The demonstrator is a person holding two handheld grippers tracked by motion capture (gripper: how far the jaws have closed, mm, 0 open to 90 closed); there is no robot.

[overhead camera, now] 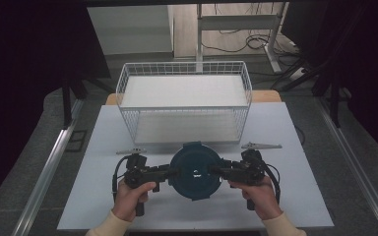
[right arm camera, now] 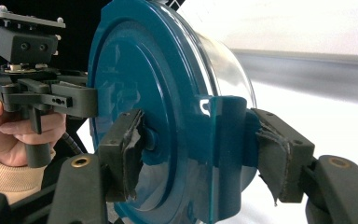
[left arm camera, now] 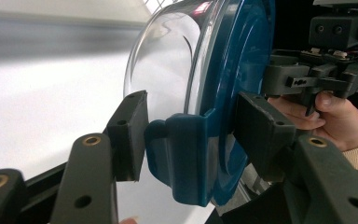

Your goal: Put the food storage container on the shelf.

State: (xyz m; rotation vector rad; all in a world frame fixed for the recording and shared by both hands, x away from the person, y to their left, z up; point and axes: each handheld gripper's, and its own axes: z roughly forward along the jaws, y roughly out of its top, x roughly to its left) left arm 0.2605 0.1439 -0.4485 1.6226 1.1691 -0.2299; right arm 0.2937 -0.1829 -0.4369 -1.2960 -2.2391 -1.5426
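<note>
A round container with a dark blue lid and a clear bowl sits at the middle of the table's front half, lid facing up. My left gripper grips it from the left and my right gripper from the right. In the left gripper view my left gripper has both pads against the blue side clip, with the clear bowl to the left. In the right gripper view my right gripper is clamped across the opposite clip and the lid. Whether the container rests on the table or hangs above it, I cannot tell.
A white wire basket stands just behind the container, at the table's far half. The white table has bare room to either side of the hands. Metal rails run along both sides; cables lie on the floor behind.
</note>
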